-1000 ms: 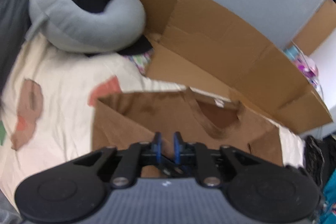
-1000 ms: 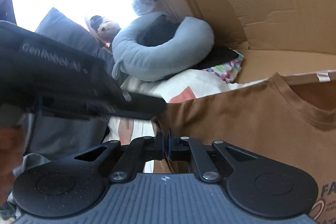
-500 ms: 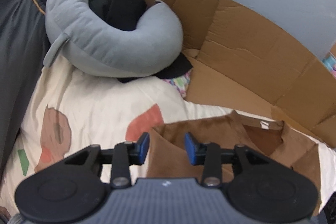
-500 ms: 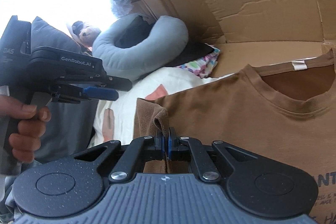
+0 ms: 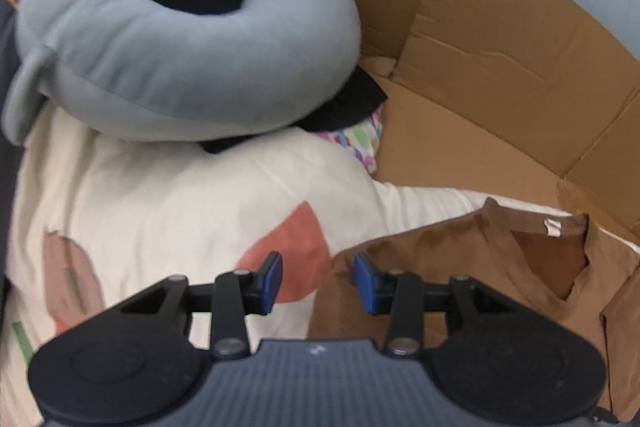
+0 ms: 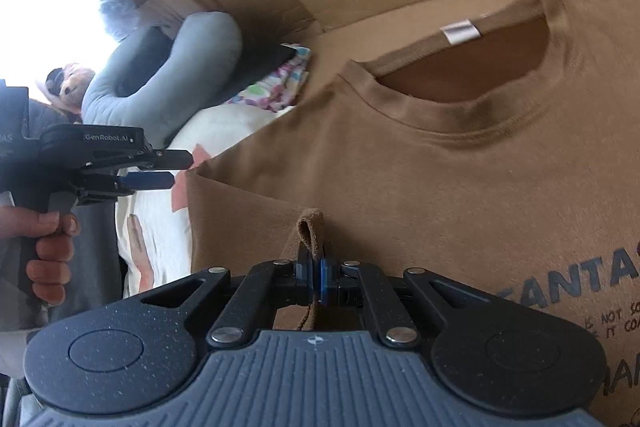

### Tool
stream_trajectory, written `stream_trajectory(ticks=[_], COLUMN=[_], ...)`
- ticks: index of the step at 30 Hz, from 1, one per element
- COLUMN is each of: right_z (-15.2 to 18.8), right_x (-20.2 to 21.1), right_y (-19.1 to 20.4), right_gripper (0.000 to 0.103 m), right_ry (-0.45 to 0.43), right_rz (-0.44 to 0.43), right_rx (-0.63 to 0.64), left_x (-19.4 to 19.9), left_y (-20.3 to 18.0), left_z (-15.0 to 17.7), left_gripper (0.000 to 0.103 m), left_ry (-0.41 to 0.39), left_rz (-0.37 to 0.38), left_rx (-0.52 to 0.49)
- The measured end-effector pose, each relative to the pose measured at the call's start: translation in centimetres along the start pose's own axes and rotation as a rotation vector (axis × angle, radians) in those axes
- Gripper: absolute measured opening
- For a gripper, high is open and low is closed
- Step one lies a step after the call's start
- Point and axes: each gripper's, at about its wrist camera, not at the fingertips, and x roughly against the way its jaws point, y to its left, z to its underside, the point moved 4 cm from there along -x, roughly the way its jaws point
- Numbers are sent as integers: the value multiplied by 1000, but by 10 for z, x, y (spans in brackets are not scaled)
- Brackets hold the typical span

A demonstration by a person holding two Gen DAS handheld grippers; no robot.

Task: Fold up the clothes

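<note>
Right claw (image 6: 316, 277) pinches brown T-shirt (image 6: 460, 195) fold; left claw (image 5: 318, 281) just opened, empty

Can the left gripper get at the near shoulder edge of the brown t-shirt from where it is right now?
Probably yes. The left gripper is open with nothing between its pads, and the brown t-shirt edge lies bare just ahead of it on the cream bedspread. The right gripper pinches a different fold.

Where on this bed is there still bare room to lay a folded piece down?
Bare cream bedsheet lies between the grey U-shaped pillow and the brown T-shirt, running out to the left. The flat cardboard beyond the shirt's collar is also bare. It is crowded under the pillow, where dark clothing and a patterned cloth bunch.
</note>
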Motion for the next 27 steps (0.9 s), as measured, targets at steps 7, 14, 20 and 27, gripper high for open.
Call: stream_trajectory(ticks=[7, 14, 20, 27], right_z=[2, -2, -7, -8], right_x=[-4, 5, 4, -2], right_y=[-10, -6, -12, -10], right_gripper=[2, 0, 0, 2], right_ry=[16, -14, -10, 3], right_rz=[-5, 7, 7, 2], right_rx=[-37, -19, -36, -47], left_x=[-21, -30, -30, 10], left_y=[-10, -7, 0, 9], left_z=[5, 2, -2, -4], left_gripper=[11, 9, 11, 30], left_ry=[40, 38, 38, -64], left_rz=[-33, -83, -52, -82], left_rx=[-83, -110, -54, -31])
